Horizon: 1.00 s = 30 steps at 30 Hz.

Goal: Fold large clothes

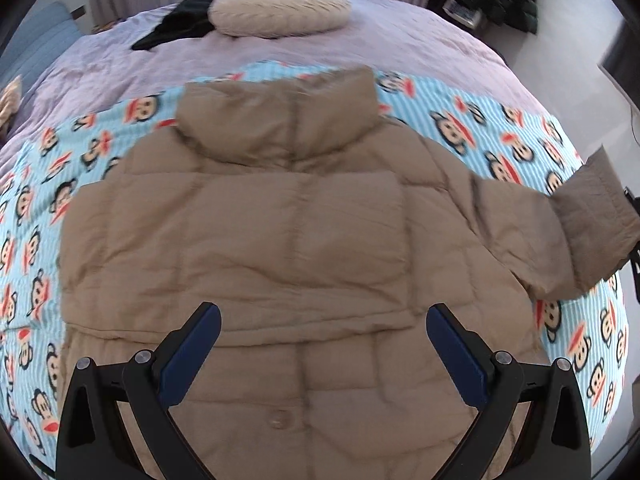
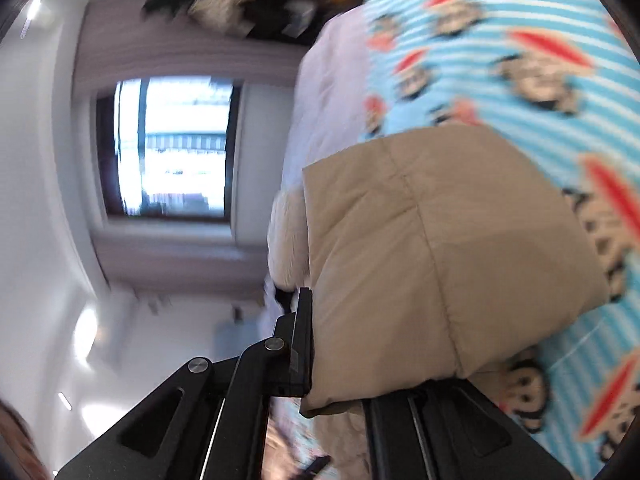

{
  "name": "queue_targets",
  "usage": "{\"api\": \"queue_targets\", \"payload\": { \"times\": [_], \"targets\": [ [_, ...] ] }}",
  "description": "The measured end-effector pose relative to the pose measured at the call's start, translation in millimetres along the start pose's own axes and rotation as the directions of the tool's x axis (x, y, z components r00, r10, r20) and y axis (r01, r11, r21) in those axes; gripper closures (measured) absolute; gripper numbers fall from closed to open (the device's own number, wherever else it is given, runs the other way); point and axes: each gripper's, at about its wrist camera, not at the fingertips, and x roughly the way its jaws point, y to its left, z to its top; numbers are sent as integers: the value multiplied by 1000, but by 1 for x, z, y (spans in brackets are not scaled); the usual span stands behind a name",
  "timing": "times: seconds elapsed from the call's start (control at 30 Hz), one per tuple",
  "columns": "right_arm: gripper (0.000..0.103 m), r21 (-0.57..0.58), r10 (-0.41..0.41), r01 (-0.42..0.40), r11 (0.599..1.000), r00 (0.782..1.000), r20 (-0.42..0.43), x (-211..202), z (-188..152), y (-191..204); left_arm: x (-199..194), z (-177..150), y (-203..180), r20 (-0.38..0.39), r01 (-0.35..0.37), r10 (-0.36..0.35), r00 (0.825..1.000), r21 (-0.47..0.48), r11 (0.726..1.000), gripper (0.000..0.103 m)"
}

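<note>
One large bed (image 1: 400,40) carries everything here: a lilac cover at the far end and a blue striped monkey-print blanket (image 1: 460,116) nearer, on which the tan puffer jacket (image 1: 280,220) lies spread flat with its collar pointing away. A round cream cushion (image 1: 280,8) and a dark garment (image 1: 180,28) rest beyond it, well apart from the jacket.

The jacket's sleeve (image 1: 592,216) is raised off the blanket at the right edge of the left wrist view; the right gripper (image 2: 340,360) pinches its cuff, the padded fabric filling the gap between the jaws. That view is tilted and blurred, so the arm looks to be swinging.

The left gripper (image 1: 324,344) hovers over the lower body of the jacket, jaws spread wide, holding nothing.

The step in hand appears to be folding the sleeve across the body. To do it well, carry the cuff in a low arc, lay the sleeve straight across the quilted panels, and let the left gripper press the body down so the slippery, puffy shell does not slide or spring back.
</note>
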Motion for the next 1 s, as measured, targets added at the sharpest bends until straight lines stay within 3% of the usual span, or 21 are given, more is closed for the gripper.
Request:
{"api": "queue_targets", "payload": {
  "times": [0.13,0.23,0.37,0.43,0.5,0.6,0.73,0.87,0.9,0.97,1.0],
  "targets": [
    [98,-253,-92,66,965,992,-92,59,-39,61,-5,0,35,12,-16,17,1000,-48,999,0],
    [98,-437,-162,75,896,973,-167,104,-89,99,-9,-3,61,18,-32,33,999,-68,997,0],
    [98,-595,-293,86,799,920,-262,173,-165,118,-10,-9,98,17,-48,50,999,-105,993,0],
    [98,-633,-355,105,767,891,-282,194,-192,107,-10,-13,113,12,-54,56,998,-128,990,0],
    [98,-658,-437,151,738,850,-295,218,-219,88,-9,-16,127,10,-55,57,998,-147,988,0],
    [98,-658,-510,217,721,809,-293,225,-245,52,-6,-22,144,5,-54,55,998,-162,985,0],
    [98,-644,-560,276,713,777,-287,231,-250,27,-2,-26,156,3,-41,43,999,-176,984,0],
    [96,-655,-599,307,690,751,-279,230,-251,27,3,-25,156,7,-13,14,1000,-187,982,0],
    [92,-653,-603,312,691,747,-281,229,-251,29,4,-23,154,9,-4,5,1000,-186,983,0],
    [71,-633,-592,310,709,750,-295,222,-250,37,7,-18,149,19,20,-17,1000,-181,983,0],
    [45,-619,-573,302,725,763,-299,217,-249,41,8,-16,146,21,31,-28,999,-181,983,0]
  ]
}}
